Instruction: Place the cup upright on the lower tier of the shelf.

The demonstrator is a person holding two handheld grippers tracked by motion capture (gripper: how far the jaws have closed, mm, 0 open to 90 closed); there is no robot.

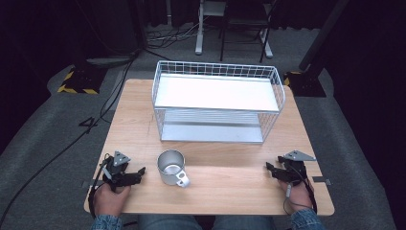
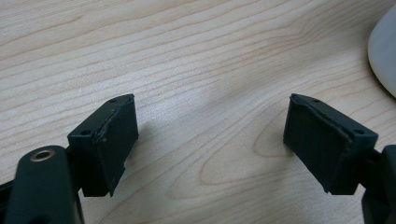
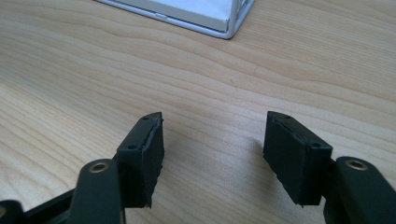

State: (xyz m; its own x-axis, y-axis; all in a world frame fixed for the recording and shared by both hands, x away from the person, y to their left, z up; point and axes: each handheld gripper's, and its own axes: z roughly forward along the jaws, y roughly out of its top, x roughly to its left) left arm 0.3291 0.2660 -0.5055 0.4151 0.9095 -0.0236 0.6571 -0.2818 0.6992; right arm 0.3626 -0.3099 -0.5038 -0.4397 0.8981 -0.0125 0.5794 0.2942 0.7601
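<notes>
Dark floor surrounds our pale wooden table (image 1: pixel 143 110); at our left tongs' (image 1: pixel 139 171) three o'clock stands a small, rigid, slippery-looking silver metal mug (image 1: pixel 171 166), best gripped by its rim; both left and right tongs (image 1: pixel 269 167) gape wide, empty.

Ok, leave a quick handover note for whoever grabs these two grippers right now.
Left gripper: open, holding nothing, low over the table just left of the metal mug.
Right gripper: open, holding nothing, near the table's right front edge.
Metal mug: upright at front centre, handle toward the person, untouched.
White wire rack: behind the mug, with nothing visible on either shelf.
Done: nothing moved so far.
Left: probably grip the mug with the left gripper, which is closest, and place it on the rack.
</notes>
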